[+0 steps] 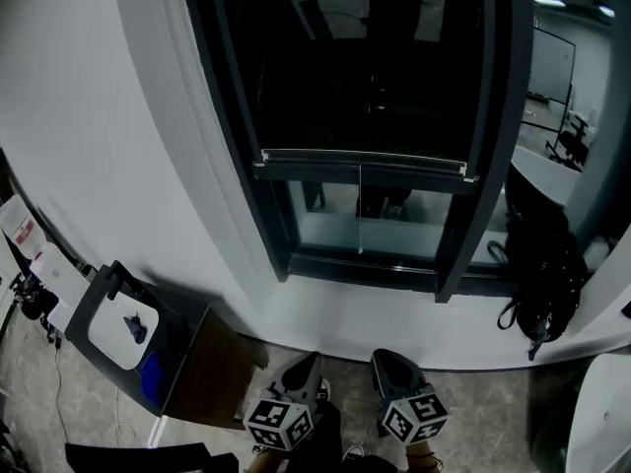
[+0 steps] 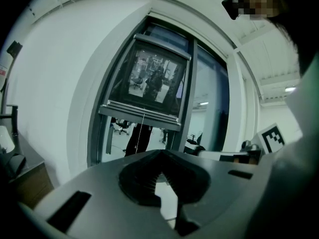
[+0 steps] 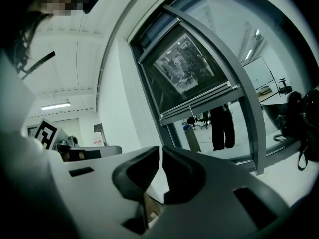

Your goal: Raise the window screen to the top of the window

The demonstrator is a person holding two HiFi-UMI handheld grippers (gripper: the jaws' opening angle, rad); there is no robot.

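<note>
left gripper (image 2: 159, 173): jaws pressed together, empty | right gripper (image 3: 161, 169): jaws closed, empty | both low, well apart from window | window screen (image 1: 365, 77): bottom rail (image 1: 362, 159) partway up window frame (image 1: 490, 166), pull cord (image 1: 360, 210) hanging below

Window (image 1: 281, 215) top cut off at 12 o'clock; screen (image 1: 365, 77) mesh too dark to read; small dark object (image 1: 136, 328) at 8 o'clock unidentifiable; left gripper (image 1: 308, 361) and right gripper (image 1: 386, 359) rear ends cut at 6 o'clock.
</note>
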